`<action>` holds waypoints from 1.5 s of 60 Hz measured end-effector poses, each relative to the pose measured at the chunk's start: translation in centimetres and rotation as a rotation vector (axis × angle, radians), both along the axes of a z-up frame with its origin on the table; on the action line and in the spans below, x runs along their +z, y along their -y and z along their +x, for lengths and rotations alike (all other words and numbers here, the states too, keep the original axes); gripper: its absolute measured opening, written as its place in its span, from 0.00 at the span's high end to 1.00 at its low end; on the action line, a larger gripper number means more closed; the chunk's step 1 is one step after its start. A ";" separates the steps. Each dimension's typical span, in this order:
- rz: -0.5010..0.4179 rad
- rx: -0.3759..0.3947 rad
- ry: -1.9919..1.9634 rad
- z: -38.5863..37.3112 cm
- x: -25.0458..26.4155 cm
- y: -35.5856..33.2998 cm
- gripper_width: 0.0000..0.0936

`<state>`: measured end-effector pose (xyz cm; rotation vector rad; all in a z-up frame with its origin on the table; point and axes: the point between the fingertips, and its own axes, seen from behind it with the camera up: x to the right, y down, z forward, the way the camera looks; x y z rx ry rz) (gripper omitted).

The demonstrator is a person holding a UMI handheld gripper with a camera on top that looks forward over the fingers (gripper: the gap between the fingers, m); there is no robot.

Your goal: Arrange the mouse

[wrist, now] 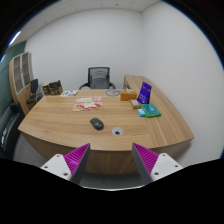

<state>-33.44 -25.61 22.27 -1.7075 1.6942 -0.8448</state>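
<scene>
A dark computer mouse (96, 124) lies on the wooden desk (60, 128), near its middle and well beyond my fingers. My gripper (111, 160) hovers above the desk's near edge, open, with nothing between its two magenta pads (76, 158). The mouse sits slightly left of the line between the fingers, far ahead of them.
A round cable grommet (118, 131) sits right of the mouse. Papers (88, 103) lie farther back; a box (128, 95), a purple item (146, 93) and a teal book (151, 112) stand at the right. Office chairs (98, 77) and a cabinet (20, 78) line the room.
</scene>
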 end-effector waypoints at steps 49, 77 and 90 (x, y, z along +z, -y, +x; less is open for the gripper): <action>0.016 -0.001 -0.023 3.1 -3.7 -3.5 0.07; 0.028 0.017 -0.043 6.7 -6.5 -9.0 0.07; 0.003 0.014 -0.035 10.6 -10.1 -9.9 0.08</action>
